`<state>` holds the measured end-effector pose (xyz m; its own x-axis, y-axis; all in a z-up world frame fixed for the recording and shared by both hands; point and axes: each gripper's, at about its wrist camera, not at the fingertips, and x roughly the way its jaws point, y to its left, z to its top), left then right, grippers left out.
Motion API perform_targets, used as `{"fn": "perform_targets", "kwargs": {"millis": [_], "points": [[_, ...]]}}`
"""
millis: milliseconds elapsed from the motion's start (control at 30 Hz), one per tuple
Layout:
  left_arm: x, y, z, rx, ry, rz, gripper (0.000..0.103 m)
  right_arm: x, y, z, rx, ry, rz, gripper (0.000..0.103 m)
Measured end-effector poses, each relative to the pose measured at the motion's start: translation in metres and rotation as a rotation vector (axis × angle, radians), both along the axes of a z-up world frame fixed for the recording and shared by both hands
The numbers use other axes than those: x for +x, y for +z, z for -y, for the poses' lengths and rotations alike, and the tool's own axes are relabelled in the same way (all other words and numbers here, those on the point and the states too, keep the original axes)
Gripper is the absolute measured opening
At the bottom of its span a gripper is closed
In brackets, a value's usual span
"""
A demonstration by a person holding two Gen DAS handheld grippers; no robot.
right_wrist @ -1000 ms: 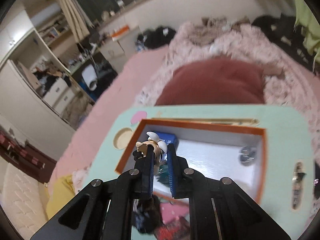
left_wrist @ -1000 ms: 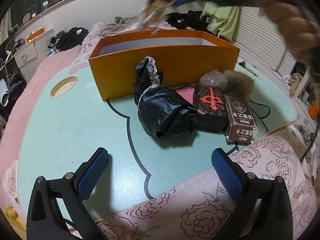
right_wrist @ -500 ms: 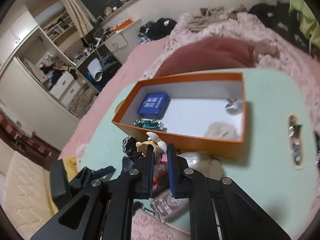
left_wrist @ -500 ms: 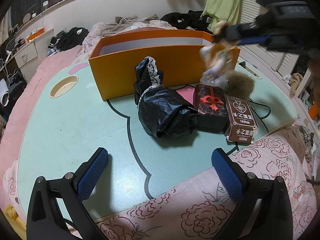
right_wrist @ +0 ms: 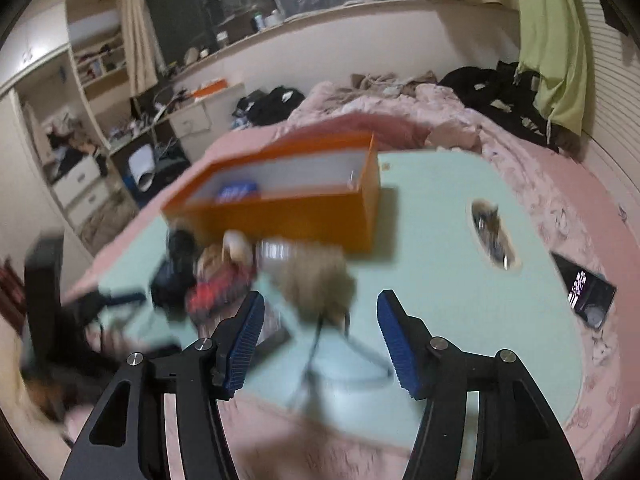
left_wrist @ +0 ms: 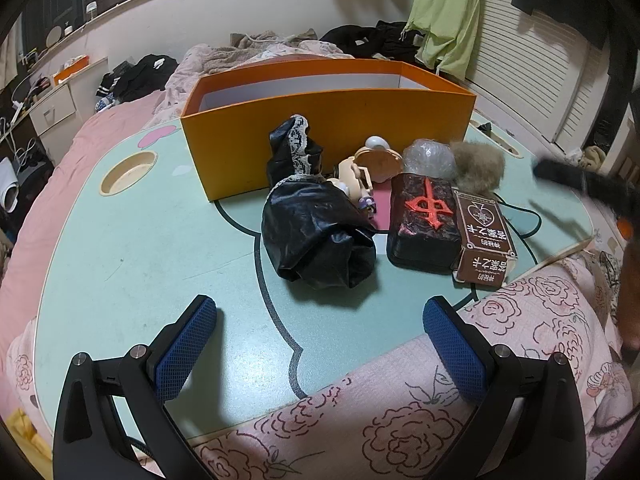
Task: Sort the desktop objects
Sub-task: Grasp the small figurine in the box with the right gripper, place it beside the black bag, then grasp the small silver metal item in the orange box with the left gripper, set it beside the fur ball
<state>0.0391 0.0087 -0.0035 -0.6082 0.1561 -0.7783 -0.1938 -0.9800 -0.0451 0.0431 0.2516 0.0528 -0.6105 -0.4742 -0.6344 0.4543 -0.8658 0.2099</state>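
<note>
Pale green, with a cartoon outline drawn across it, the low bench sits on a bed with a rose-print pink quilt bunched at its near edge. Closest to me, my left gripper hangs over that edge with its blue fingers spread wide and nothing between them. My right gripper is opening, its fingers bare; that view is smeared, so I can only place it low over the bench's near right part. Just past the left gripper lies a crumpled black glossy garment with a lace trim, and beside it a dark box with a red raised symbol touching a brown printed card box. Behind these a small cream-coloured figurine lies on its side between the garment and the dark box, near a clear plastic ball and a tan fur pompom. Farther back stands the open orange cardboard box, a blue tin inside it.
</note>
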Motion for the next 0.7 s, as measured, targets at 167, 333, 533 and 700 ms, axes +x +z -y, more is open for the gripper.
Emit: {"fn": "perform_targets", "kwargs": {"millis": [167,333,533,700], "points": [[0.001,0.0,-0.001,-0.005,0.002,0.0,0.103,0.011,-0.035,0.0,0.068,-0.045,-0.063,0.084],[0.001,0.0,-0.002,-0.008,0.002,-0.001,0.103,0.011,-0.037,0.018,0.195,-0.03,-0.086,0.103],[0.003,-0.001,0.0,-0.005,0.003,-0.002,0.103,0.011,-0.037,0.016,0.192,-0.03,-0.085,0.103],[0.004,0.001,0.01,0.032,0.023,-0.02,0.103,0.011,-0.037,0.016,0.192,-0.03,-0.085,0.103]]}}
